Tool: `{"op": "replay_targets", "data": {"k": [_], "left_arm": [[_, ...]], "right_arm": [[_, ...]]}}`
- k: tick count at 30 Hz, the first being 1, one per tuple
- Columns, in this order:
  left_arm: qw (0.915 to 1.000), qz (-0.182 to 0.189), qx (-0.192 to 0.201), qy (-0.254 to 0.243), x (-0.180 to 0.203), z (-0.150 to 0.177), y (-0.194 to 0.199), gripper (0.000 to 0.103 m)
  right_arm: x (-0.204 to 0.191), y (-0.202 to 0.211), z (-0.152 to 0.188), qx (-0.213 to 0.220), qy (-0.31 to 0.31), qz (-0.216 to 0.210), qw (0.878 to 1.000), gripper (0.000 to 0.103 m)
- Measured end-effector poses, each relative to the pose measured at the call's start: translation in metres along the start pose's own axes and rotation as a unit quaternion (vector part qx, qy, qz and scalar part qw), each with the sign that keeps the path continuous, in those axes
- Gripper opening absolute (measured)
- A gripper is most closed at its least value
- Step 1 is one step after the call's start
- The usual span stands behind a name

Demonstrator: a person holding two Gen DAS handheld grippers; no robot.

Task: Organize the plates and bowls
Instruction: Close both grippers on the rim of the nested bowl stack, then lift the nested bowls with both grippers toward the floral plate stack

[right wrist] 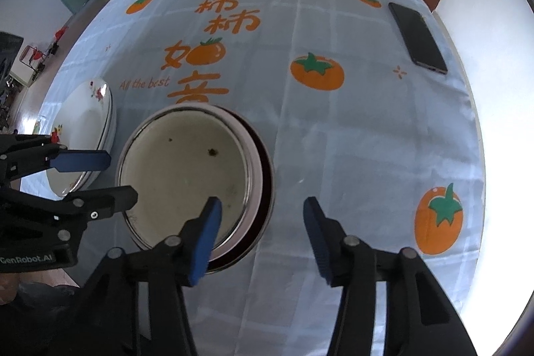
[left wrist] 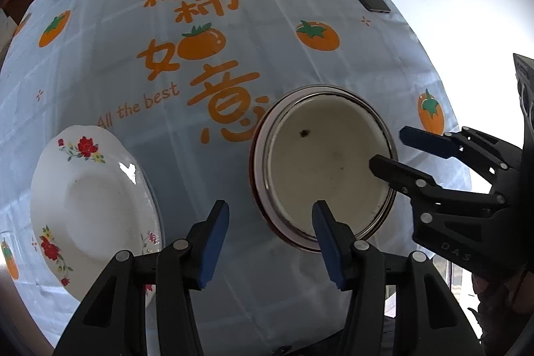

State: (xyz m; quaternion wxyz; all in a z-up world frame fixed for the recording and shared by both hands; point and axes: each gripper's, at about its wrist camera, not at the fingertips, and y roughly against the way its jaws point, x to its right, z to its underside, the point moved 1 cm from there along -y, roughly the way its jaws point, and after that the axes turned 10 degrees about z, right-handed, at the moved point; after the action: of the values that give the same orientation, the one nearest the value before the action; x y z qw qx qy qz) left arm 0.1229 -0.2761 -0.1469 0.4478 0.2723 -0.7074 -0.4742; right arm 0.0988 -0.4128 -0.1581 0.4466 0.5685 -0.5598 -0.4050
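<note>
Bowls look gathered already — the shallow, metal-rimmed bowl with a cream inside [left wrist: 325, 169] sits nested in at least one more, whose dark red edge shows under it in the right wrist view, near the front edge of the worktop [left wrist: 253, 22] with its pale blue persimmon-print cloth. To its left, apart from it, the white flower-painted plate [left wrist: 93, 206] lies flat, and the right wrist view shows a second rim beneath it, so the plates seem stacked too.

Your left claw [left wrist: 270, 242] hangs over the near left rim of the bowl stack with its blue pads spread; one pad is above the bowl's inside, the other over the cloth, and nothing is pressed between them. Your right claw [right wrist: 262, 239] is likewise parted and empty — its left pad over the bowl's right rim, its right pad over bare cloth.

Judging by that, both stacks are set down and you have let go of the bowls. No loose plate or bowl shows in either view. What may remain is only squaring the stacks, or moving them together, if the task wants that; the pictures cannot settle it.
</note>
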Motion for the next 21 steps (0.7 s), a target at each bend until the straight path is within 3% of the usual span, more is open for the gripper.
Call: {"op": "replay_targets", "data": {"k": [6, 8, 9, 10, 15, 21], "left_arm": [[0.9999, 0.001, -0.015, 0.000, 0.002, 0.000, -0.010, 0.054], [0.9998, 0.004, -0.019, 0.003, 0.001, 0.001, -0.014, 0.054], [0.9998, 0.005, -0.019, 0.004, 0.001, 0.001, -0.015, 0.053], [0.9998, 0.007, -0.021, 0.004, 0.001, 0.001, -0.017, 0.043], [0.9997, -0.011, -0.024, -0.004, 0.006, 0.003, -0.019, 0.038], [0.9995, -0.008, -0.029, 0.003, 0.005, 0.006, -0.013, 0.033]], "right_arm": [[0.002, -0.006, 0.001, -0.008, -0.005, -0.006, 1.000, 0.043], [0.002, -0.008, 0.002, -0.011, -0.008, -0.012, 1.000, 0.036], [0.001, -0.010, 0.002, -0.012, -0.009, -0.015, 1.000, 0.031], [0.000, -0.011, 0.002, -0.013, -0.009, -0.021, 1.000, 0.025], [-0.003, -0.011, 0.001, -0.009, -0.010, -0.015, 1.000, 0.025], [-0.005, -0.008, 0.001, -0.009, -0.008, -0.009, 1.000, 0.025]]}}
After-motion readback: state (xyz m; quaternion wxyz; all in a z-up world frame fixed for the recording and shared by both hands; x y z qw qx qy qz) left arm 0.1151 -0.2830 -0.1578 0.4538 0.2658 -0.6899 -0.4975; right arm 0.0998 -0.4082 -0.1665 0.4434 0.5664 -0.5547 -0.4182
